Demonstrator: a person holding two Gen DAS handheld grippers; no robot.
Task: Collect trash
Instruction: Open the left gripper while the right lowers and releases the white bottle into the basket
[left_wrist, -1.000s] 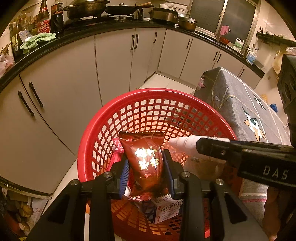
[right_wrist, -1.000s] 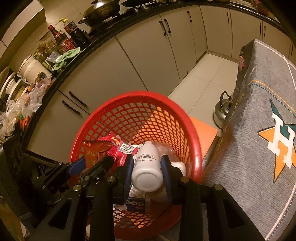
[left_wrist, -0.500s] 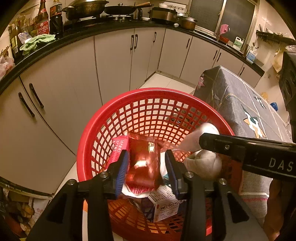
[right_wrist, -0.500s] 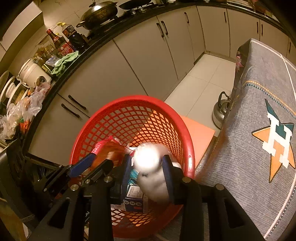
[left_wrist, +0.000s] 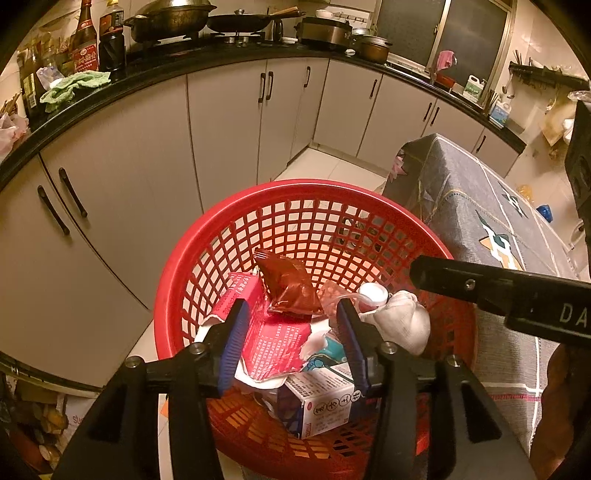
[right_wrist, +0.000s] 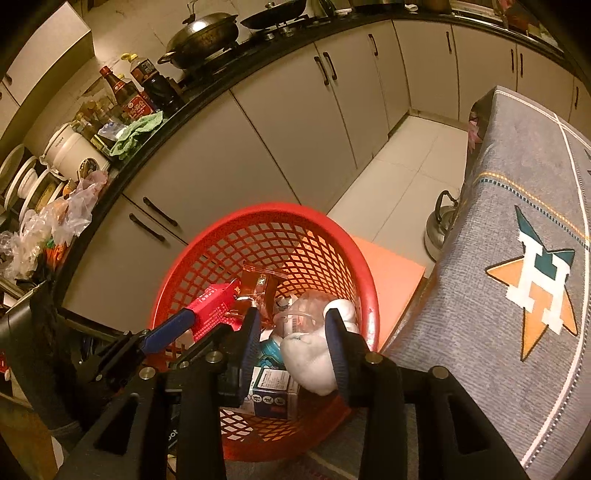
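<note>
Left gripper (left_wrist: 291, 345) opening, empty | right gripper (right_wrist: 291, 341) parted, empty | red basket (left_wrist: 177, 266) on tiled kitchen floor (right_wrist: 402, 177)

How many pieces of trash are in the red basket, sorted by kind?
Snack wrappers: 2, the dark red pouch and the pink-red packet
Cartons: 1
White bottles: 1
Clear plastic pieces: 1
Total: 5 visible in the basket

Your left gripper (left_wrist: 291, 332) hangs over the red basket (left_wrist: 184, 280), jaws opening with nothing pressed between them — the dark red snack packet (left_wrist: 286, 286) lies loose on a pink wrapper (left_wrist: 273, 339). Beside it sit a white bottle (left_wrist: 400, 319) and a small carton (left_wrist: 325, 402).
</note>
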